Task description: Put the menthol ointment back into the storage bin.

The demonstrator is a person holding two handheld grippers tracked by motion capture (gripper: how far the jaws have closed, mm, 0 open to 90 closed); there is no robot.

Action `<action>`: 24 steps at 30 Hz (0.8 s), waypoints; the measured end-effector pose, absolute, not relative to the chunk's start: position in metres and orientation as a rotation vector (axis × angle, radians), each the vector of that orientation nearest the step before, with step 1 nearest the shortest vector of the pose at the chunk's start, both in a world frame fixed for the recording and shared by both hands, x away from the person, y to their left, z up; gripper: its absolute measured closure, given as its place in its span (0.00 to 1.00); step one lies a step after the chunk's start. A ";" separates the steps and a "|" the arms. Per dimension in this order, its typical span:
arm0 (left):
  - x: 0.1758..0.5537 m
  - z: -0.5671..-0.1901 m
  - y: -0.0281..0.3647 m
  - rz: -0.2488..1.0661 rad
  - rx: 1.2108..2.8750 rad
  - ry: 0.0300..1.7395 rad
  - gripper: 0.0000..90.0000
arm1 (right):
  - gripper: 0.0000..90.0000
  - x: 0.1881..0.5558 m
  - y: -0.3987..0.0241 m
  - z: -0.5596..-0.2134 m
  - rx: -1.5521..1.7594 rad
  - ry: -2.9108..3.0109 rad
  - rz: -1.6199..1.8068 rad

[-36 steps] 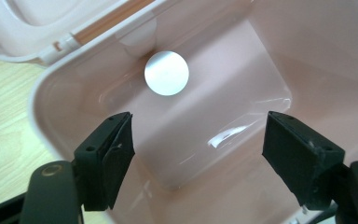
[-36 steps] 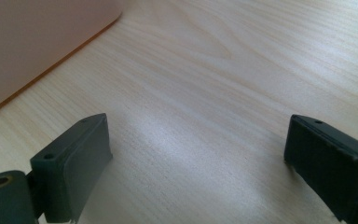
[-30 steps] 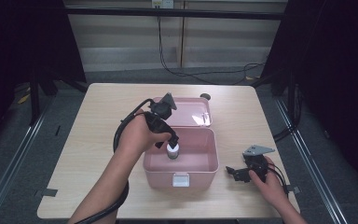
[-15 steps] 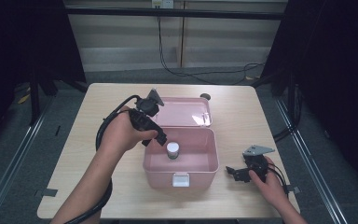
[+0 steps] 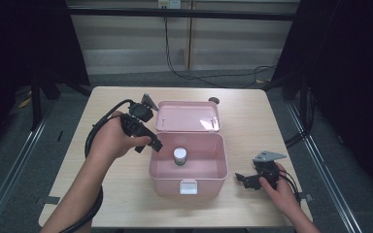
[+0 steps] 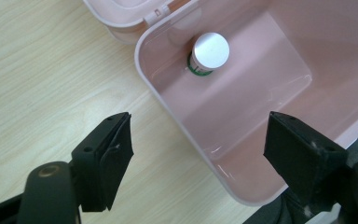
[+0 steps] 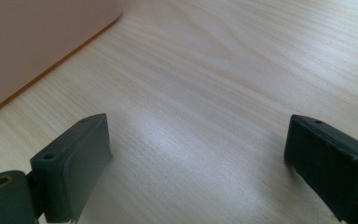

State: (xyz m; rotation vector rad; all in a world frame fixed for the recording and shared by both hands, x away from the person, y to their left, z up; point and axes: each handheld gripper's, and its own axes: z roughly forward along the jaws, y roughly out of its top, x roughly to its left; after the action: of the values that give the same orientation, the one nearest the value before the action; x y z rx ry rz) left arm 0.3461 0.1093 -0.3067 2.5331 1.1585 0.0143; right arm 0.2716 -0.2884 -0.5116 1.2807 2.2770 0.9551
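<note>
A pink plastic box (image 5: 188, 182) stands open mid-table, its lid (image 5: 186, 116) folded back flat behind it. Inside, a small bottle with a white cap (image 5: 180, 155) stands upright; the left gripper view shows the same bottle (image 6: 209, 51) near the box's corner. My left gripper (image 5: 154, 145) hovers at the box's left rim (image 6: 168, 109), open and empty, its jaws wide apart. My right gripper (image 5: 245, 179) rests low on the table right of the box, open, with bare wood between its jaws (image 7: 196, 154). The box's side wall (image 7: 32, 42) sits at its upper left.
A small dark round object (image 5: 214, 101) lies on the table behind the lid. The wooden table (image 5: 272, 126) has free surface left and right of the box. A black cable (image 5: 94, 141) loops from the left gripper over the forearm.
My left gripper let go of the bottle inside the box, then lifted out and drew back to the left rim. The bottle stays upright. The right gripper has not moved.
</note>
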 end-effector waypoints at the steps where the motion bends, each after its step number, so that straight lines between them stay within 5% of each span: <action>1: 0.346 -0.307 0.111 0.016 2.532 1.156 0.26 | 0.07 0.272 -0.288 -0.512 1.278 2.276 0.954; 24: 0.336 -0.338 0.170 0.023 2.440 1.196 0.25 | 0.07 0.271 -0.288 -0.512 1.284 2.277 0.954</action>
State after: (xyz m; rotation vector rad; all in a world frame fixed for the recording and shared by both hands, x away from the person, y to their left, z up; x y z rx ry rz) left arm 0.3358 0.1702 -0.3375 2.4405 1.1963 0.0229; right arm 0.2714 -0.2883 -0.5116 1.2838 2.2767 0.9542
